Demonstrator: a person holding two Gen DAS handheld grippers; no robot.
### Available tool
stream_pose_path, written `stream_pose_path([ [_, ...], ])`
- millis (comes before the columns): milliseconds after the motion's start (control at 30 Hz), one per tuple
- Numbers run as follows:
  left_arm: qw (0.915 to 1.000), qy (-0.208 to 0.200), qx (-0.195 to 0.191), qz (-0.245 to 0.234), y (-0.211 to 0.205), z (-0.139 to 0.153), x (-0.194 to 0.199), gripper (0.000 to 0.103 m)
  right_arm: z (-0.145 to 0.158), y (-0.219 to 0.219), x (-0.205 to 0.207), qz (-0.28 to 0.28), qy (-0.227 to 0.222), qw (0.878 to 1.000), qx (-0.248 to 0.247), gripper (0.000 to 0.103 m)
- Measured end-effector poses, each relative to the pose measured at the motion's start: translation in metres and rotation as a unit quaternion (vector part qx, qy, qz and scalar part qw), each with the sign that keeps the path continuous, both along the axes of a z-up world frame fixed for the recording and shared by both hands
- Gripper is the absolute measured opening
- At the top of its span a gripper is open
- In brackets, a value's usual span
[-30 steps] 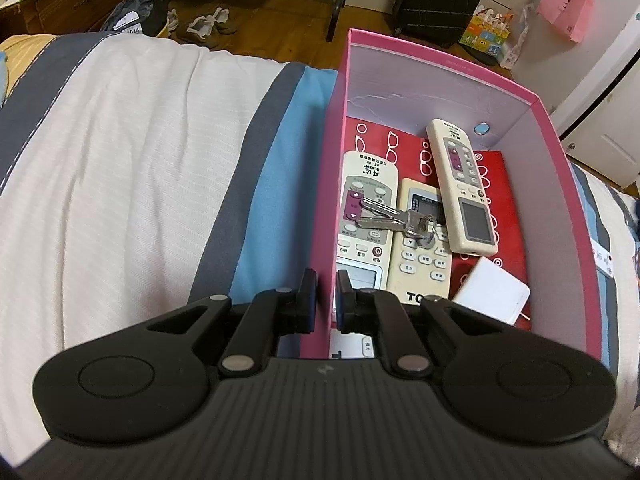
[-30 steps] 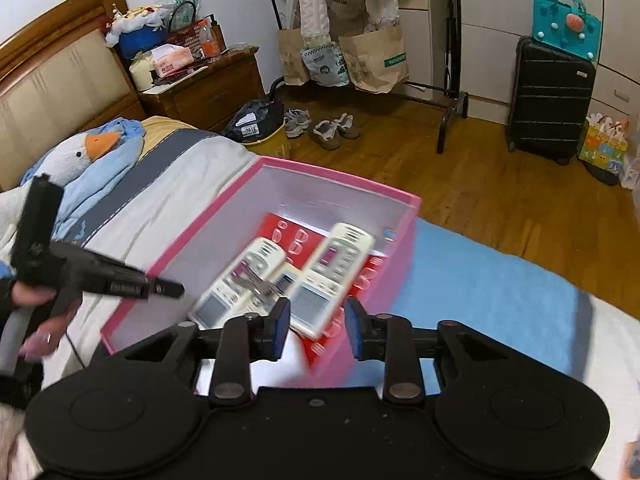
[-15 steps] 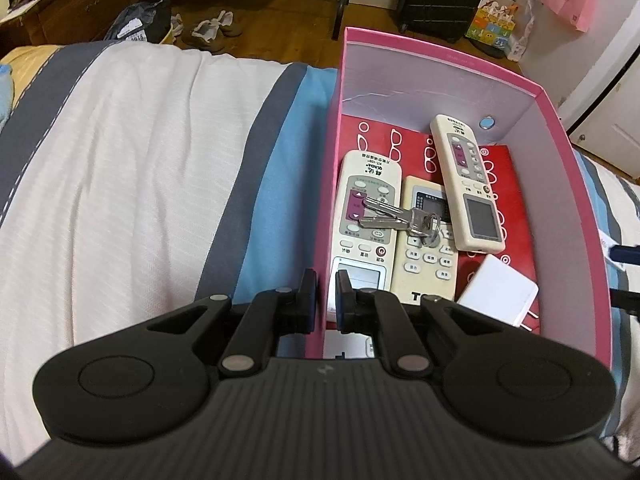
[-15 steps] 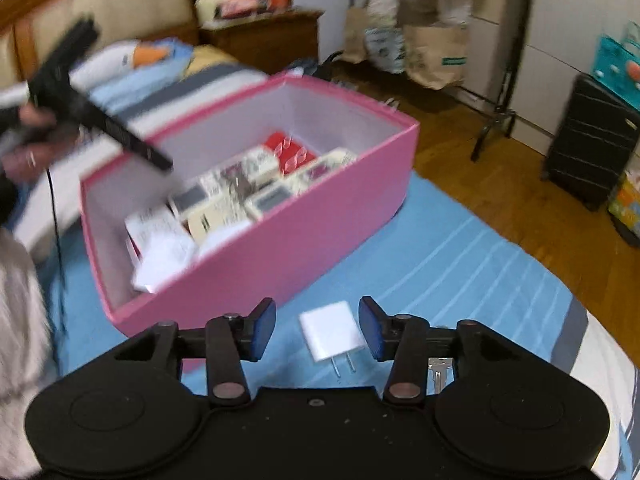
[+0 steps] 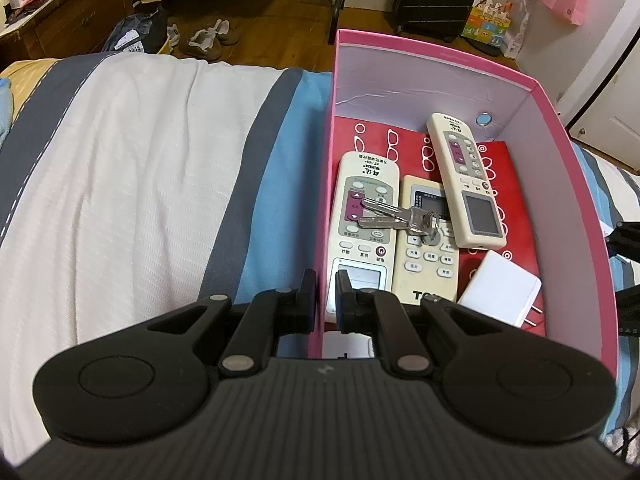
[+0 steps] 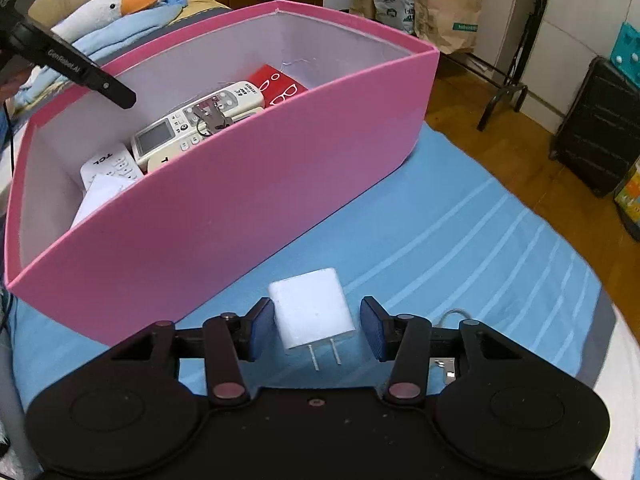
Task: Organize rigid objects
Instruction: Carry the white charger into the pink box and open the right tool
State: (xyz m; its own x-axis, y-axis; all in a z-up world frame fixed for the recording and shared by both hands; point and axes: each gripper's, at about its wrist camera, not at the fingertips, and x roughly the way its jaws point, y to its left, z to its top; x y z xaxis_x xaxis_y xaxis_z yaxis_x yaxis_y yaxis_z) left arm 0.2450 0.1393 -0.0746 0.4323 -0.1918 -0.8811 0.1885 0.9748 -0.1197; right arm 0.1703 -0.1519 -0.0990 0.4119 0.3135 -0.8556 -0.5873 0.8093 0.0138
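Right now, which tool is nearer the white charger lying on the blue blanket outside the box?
Right. The right tool is open around the white charger; the left tool grips the pink box wall, across the box from it.

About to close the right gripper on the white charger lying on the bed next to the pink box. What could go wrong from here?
1. The right gripper is open around the charger, whose prongs point back at the gripper; a shallow pinch on its smooth sides might slip.
2. The blanket is soft, so pressing down could sink or tip the charger.
3. The left gripper is clamped on the pink box wall; bumping that box could shift the keys resting on the remotes.
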Motion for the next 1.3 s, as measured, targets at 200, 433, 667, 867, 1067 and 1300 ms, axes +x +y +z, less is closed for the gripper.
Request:
stream_pose_path([
  [200,1.0,-0.001,0.001,0.0,-0.001,0.0,0.0,0.008,-0.013,0.004,0.003,-0.008,0.003,1.0,-0.008,0.055],
  [433,1.0,0.0,0.0,0.001,0.0,0.001,0.001,0.008,-0.009,-0.004,0.007,-0.059,0.019,0.998,0.027,0.052],
  [667,1.0,0.001,-0.002,0.002,0.002,0.001,0.001,0.008,0.027,-0.007,-0.01,-0.103,-0.012,0.993,0.057,0.052],
  [867,0.9999,0.004,-0.01,0.013,0.005,0.0,0.001,0.008,0.077,-0.008,-0.04,-0.122,-0.071,0.982,0.123,0.052],
  [1067,0.9999,0.005,-0.013,0.007,0.005,0.0,0.0,0.008,0.121,0.018,-0.053,-0.123,-0.024,0.97,0.209,0.052],
  [1300,0.9997,0.004,-0.023,-0.001,0.008,-0.001,0.001,0.009,0.109,0.087,-0.035,-0.093,0.067,0.97,0.213,0.052],
])
